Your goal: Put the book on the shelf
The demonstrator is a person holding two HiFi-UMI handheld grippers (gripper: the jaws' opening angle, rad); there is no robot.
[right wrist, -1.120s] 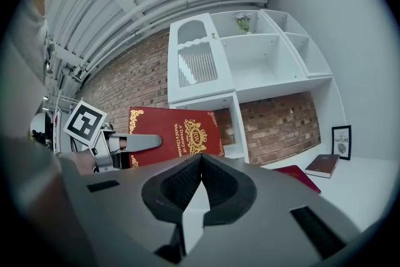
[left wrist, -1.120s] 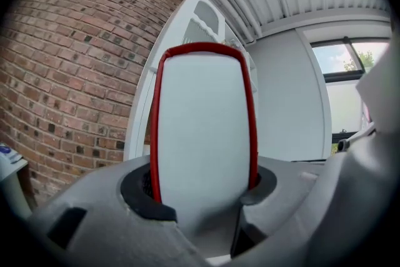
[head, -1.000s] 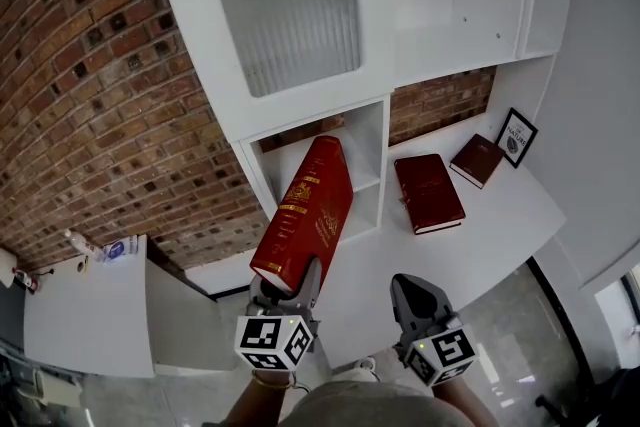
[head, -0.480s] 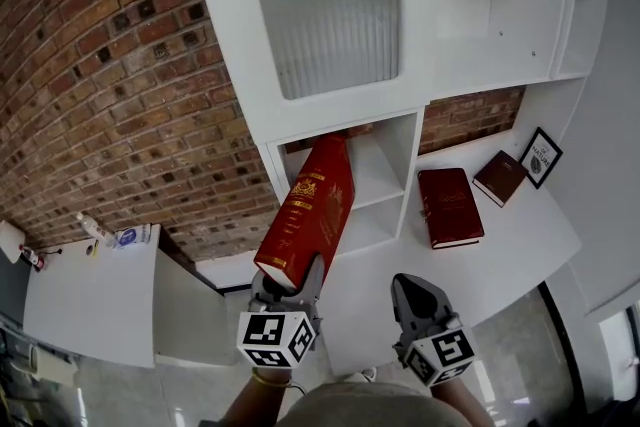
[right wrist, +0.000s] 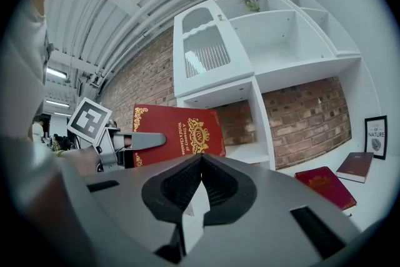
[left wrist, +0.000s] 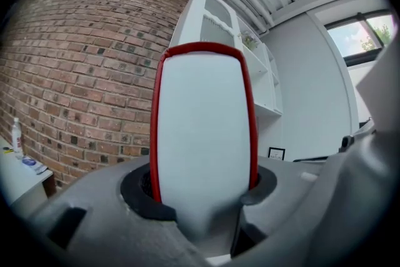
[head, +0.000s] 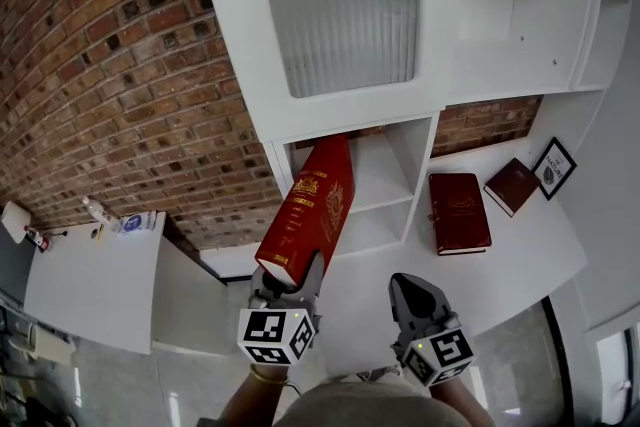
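Since the earlier frame the thick red hardback book (head: 308, 213), clamped at its lower end in the left tool (head: 287, 281), is carried closer to the open compartment of the white shelf unit (head: 380, 179), the right tool (head: 412, 293) shut and empty; insertion and release are called for next.

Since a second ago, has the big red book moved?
Yes. The red book in the left gripper has shifted left in the head view: nearer the cubby's left wall, farther from the dark book lying flat.
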